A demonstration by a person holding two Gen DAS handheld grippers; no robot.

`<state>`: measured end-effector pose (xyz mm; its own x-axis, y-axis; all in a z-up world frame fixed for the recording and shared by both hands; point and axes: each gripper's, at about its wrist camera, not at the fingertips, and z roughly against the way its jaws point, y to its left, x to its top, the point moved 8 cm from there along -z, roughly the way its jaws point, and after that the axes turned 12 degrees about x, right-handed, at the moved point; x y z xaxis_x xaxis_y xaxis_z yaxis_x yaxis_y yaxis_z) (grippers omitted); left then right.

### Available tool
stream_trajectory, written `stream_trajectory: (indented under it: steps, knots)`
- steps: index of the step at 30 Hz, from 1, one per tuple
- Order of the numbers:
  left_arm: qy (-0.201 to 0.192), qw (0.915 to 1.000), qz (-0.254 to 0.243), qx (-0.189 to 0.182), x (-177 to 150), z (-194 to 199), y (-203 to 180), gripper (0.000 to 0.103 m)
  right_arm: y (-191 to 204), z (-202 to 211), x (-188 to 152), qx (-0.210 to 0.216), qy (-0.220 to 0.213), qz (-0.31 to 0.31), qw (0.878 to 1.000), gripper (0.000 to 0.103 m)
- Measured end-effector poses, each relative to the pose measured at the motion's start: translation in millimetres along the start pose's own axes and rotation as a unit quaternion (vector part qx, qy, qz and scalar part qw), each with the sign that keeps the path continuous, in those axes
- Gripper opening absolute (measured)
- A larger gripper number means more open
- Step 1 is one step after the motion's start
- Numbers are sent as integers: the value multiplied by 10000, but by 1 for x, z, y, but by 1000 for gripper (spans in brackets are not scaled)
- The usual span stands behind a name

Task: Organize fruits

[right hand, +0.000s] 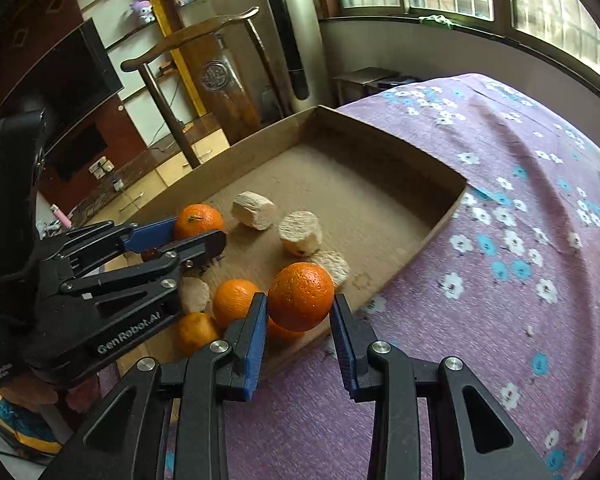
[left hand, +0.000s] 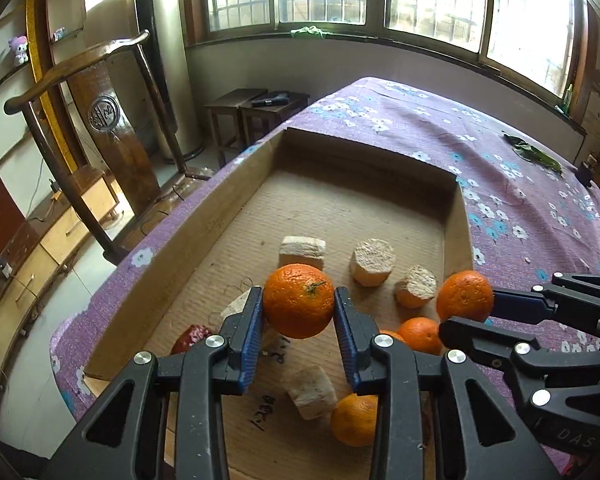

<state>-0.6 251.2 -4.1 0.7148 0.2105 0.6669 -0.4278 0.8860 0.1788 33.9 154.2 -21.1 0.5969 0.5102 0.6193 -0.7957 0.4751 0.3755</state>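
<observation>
**Q:** Gripping what, and where, is each tool?

**A:** Left wrist view: the left gripper [left hand: 299, 312] is closed on an orange with a stem [left hand: 299, 301], both blue pads [left hand: 252, 334] pressed against its sides, at lower centre of the frame and raised above the floor of the cardboard tray [left hand: 204, 236]. At lower right of that frame, the right gripper [left hand: 466, 312] holds a second orange [left hand: 465, 296] just above the tray's right wall.

**Q:** Does the right wrist view agree?

**A:** Yes. The right gripper [right hand: 300, 308] clamps its orange [right hand: 301, 296] at lower centre, jaws parted only by the fruit's width, over the tray's near-right edge [right hand: 420, 240]. The left gripper [right hand: 198, 232] appears at centre left with the stemmed orange [right hand: 199, 221].

**Q:** What else lies in the tray?

**A:** Three loose oranges: one [left hand: 422, 334] right of centre, one [left hand: 354, 420] near the bottom edge, and a third mostly hidden behind the left gripper's right finger. Several pale cut chunks [left hand: 372, 261] sit mid-tray, and a dark red fruit [left hand: 190, 338] shows at lower left, partly hidden.

**Q:** And the support?

**A:** A purple floral tablecloth [left hand: 520, 200] lies under the tray.
</observation>
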Motion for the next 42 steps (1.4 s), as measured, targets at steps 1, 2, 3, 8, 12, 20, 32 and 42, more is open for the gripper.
stream_trajectory:
  steps: [1,2,3,8,12,20,32,42]
  knots:
    - [8,10000,4,15,0,-1,0,33,1,-4,2,35,22,1,10000,35]
    - [18,10000,19,-2,1,-2,1,33,2,-8,3,67,55,7,10000,35]
    - [-8,10000,14,26,1,-2,2,33,2,-12,3,73,94,17,9999,35]
    - [-52,9999,-13,93,1,-3,1,33,-5,-25,6,-8,134,-57,9999,36]
    - [-107,9998,-68,160,1,-2,-2,34,-5,-19,3,-54,174,-19,9998,41]
    - [-122,9996,77,223,-4,0,1,54,4,3,-5,-113,24,50,9999,49]
    - [-682,9965,237,432,3,31,3,85,-1,54,-17,-512,-556,-193,9970,74]
    - [-930,9944,270,417,8,56,-2,87,-3,76,-19,-781,-740,-235,9939,81]
